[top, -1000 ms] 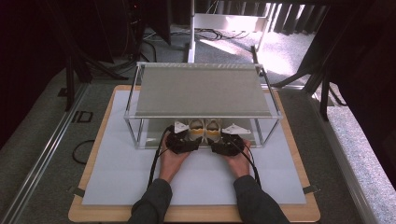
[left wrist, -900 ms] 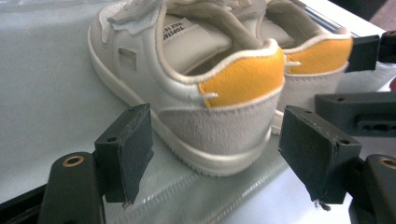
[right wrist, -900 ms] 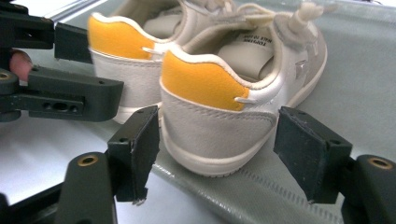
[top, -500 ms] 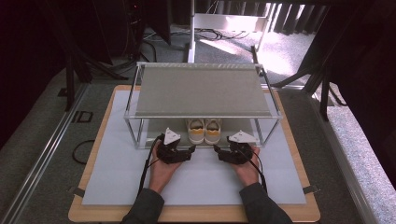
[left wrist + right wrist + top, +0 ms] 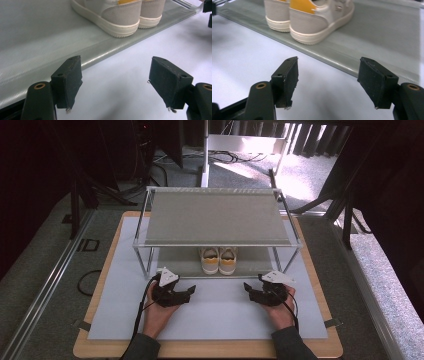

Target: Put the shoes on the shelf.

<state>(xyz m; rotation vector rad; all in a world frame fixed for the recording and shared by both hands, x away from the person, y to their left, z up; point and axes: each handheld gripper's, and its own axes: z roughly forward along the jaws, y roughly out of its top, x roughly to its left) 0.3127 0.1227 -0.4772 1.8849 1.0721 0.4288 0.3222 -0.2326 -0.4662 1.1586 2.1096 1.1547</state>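
Pair of sneakers (image 5: 218, 260) on the rack's lower shelf (image 5: 180, 268): light, stiff-soled, soft-collared; best pinched at the heels. Left tool (image 5: 190, 291) and right tool (image 5: 248, 289) spread, empty, just before the rack.

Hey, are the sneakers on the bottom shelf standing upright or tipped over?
Upright. Both sneakers rest on their soles side by side on the lower shelf, heels toward the person.

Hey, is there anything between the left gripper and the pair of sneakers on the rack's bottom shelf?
Nothing visible. The left gripper is open over bare mat, and the sneakers stand heels-out on the lower shelf, whose front is open.
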